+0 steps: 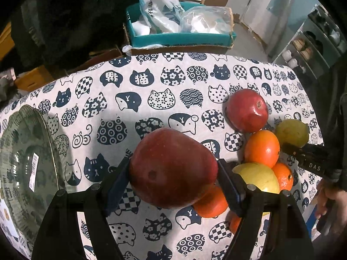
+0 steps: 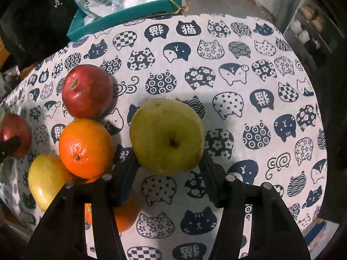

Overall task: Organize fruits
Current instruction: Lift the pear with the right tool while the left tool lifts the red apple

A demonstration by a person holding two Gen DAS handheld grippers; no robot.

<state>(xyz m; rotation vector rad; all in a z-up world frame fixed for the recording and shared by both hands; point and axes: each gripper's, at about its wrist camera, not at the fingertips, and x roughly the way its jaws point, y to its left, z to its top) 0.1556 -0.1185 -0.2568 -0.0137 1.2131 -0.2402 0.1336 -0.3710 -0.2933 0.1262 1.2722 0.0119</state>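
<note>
Your left gripper (image 1: 173, 171) is clamped on a dark red apple (image 1: 172, 169), held above the tablecloth (image 1: 130, 108) beside the fruit pile near its right edge. Your right gripper (image 2: 168, 151) grips a yellow-green apple (image 2: 167, 135) over the cloth's middle. A second red apple (image 1: 247, 110), an orange (image 1: 262, 148) and a yellow apple (image 1: 258, 177) lie touching one another. The glass plate (image 1: 23, 162) sits at the left edge. Risk: round, smooth skins may slip between the pads if you tilt; brushing the pile may roll fruit off the edge.
</note>
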